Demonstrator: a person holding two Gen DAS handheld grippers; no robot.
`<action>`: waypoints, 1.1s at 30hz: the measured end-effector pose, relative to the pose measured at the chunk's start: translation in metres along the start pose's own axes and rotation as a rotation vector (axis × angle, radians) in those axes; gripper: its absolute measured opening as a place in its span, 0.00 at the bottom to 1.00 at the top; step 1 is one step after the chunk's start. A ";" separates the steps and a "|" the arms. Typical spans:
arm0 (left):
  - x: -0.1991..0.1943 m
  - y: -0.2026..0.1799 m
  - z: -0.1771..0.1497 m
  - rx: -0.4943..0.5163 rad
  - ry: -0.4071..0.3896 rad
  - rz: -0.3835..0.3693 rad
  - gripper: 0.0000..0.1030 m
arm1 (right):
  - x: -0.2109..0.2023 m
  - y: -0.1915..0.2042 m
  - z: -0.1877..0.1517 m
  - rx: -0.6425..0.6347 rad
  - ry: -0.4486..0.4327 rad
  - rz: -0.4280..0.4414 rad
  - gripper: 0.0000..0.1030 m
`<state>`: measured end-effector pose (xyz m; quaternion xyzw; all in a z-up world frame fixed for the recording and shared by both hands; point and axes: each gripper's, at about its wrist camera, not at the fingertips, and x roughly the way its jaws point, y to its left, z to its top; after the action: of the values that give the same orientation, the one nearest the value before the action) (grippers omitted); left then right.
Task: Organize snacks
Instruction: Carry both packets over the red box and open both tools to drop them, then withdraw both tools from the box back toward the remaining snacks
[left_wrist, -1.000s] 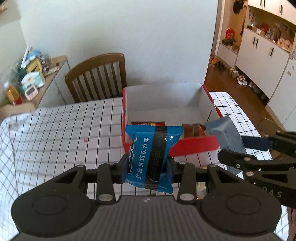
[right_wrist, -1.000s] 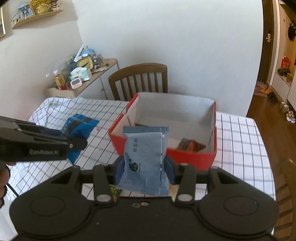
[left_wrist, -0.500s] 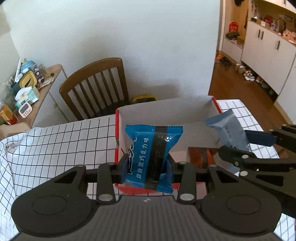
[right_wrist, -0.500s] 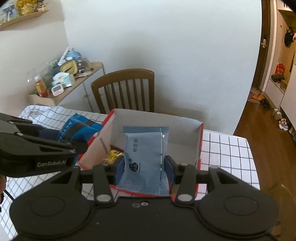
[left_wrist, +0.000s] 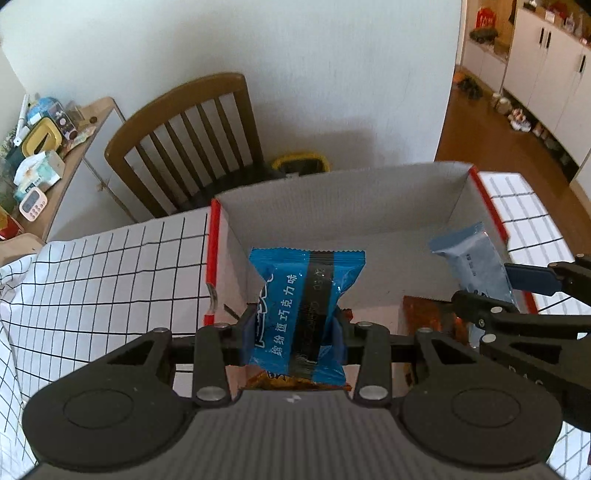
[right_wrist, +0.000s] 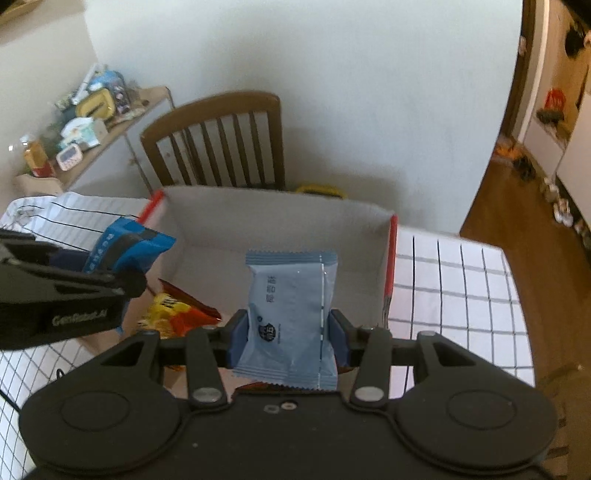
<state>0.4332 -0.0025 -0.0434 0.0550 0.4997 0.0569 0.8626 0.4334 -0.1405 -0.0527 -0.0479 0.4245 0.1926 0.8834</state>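
Observation:
My left gripper (left_wrist: 293, 332) is shut on a bright blue snack packet (left_wrist: 304, 310) with a black stripe and holds it over the left part of the red cardboard box (left_wrist: 369, 206). My right gripper (right_wrist: 288, 334) is shut on a pale blue snack packet (right_wrist: 290, 314) and holds it over the right part of the same box (right_wrist: 280, 221). Each packet also shows in the other view, the pale one (left_wrist: 476, 266) at the right and the bright one (right_wrist: 125, 249) at the left. Orange and yellow snack packs (right_wrist: 173, 314) lie on the box floor.
The box stands on a table with a white, black-gridded cloth (left_wrist: 110, 273). A brown wooden chair (left_wrist: 192, 136) is behind the table. A side shelf (left_wrist: 40, 147) with clutter is at the far left. White cabinets (left_wrist: 546, 66) stand at the far right.
Both grippers have moved forward with their packets, from in front of the box to over its inside. Both stay shut.

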 end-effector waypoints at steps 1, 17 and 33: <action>0.006 -0.001 0.000 0.001 0.010 0.000 0.38 | 0.004 -0.001 -0.001 0.003 0.009 -0.001 0.44; 0.056 -0.013 -0.006 0.028 0.099 0.011 0.39 | 0.043 0.002 -0.013 -0.031 0.108 -0.012 0.46; 0.018 -0.001 -0.012 -0.022 0.038 -0.031 0.52 | 0.011 -0.001 -0.010 -0.015 0.037 -0.011 0.61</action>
<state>0.4318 0.0002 -0.0648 0.0366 0.5162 0.0501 0.8542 0.4325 -0.1404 -0.0672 -0.0604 0.4393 0.1897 0.8760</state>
